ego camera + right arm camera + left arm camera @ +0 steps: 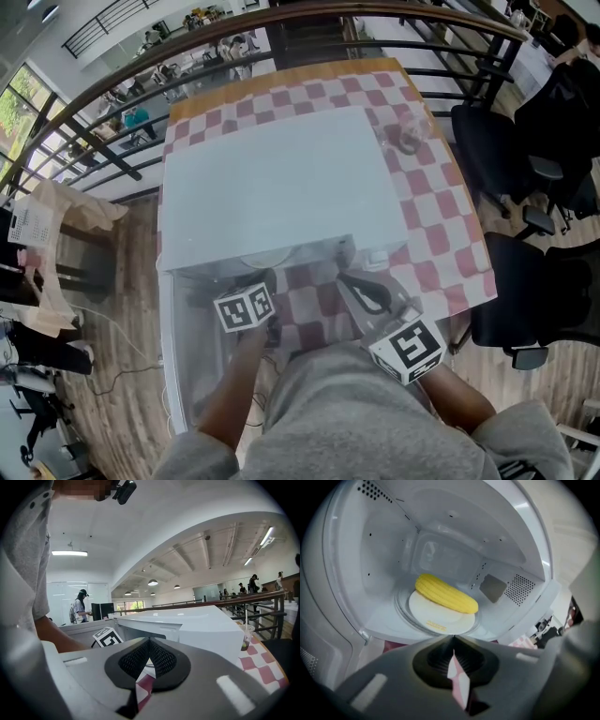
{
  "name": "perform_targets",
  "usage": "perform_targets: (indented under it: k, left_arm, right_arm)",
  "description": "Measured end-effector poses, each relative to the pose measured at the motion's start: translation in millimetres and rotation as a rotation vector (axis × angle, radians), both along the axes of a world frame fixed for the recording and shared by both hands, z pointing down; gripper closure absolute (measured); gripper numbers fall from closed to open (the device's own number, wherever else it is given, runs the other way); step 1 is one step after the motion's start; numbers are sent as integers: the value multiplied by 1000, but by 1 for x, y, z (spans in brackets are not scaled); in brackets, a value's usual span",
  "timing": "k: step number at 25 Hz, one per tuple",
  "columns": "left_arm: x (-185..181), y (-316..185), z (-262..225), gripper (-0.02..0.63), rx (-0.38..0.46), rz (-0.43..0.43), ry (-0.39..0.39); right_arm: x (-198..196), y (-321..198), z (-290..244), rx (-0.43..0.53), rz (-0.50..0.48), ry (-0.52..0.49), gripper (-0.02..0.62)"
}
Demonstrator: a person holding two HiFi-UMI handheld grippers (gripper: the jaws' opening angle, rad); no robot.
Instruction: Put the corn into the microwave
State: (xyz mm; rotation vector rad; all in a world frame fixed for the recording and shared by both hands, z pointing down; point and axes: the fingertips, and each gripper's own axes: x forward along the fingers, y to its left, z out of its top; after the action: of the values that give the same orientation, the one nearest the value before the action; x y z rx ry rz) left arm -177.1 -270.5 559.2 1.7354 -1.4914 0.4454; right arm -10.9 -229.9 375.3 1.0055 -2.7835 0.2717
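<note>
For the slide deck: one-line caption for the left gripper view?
Yellow corn cob lying on a round white plate inside the open white microwave, the shut, empty left gripper in front.

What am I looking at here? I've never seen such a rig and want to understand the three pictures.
No robot: a person holds a two-jaw gripper in each hand. The head view looks down from the person's head onto a white box-shaped microwave with its door open, on a red-and-white checked tablecloth. The other two come from cameras riding on the grippers. The left gripper faces into the oven, where a yellow corn cob lies on a round white plate. The right gripper looks at the microwave's outside. Both have jaws closed, holding nothing.
</note>
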Motion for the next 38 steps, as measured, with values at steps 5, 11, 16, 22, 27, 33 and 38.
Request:
perform_targets:
  k: [5,11,16,22,27,33,38]
  left_arm:
    - [-1,-4,0,595,-2,-9,15]
    - [-2,-4,0,595,-4,-28,25]
    - [-2,-5,-4,595,8,-44,40]
    - [-2,-10,-4,595,5,-53,48]
    - [-2,-16,-5,595,2,-61,57]
    - [-3,-15,-12,595,52,-58,23]
    - [0,-4,-41,595,180,-18,-60]
  right_arm:
    - [2,2,0,0,-1,9,595]
    - [2,4,2,-3,-2,7,597]
    - [5,5,4,-1,4,17,595]
    - [6,7,4,-5,3,18,595]
    - [6,11,5,-3,-2,16,595]
    - [12,12,7,-3,19,18,595]
    - [19,14,5,-2,58,18,595]
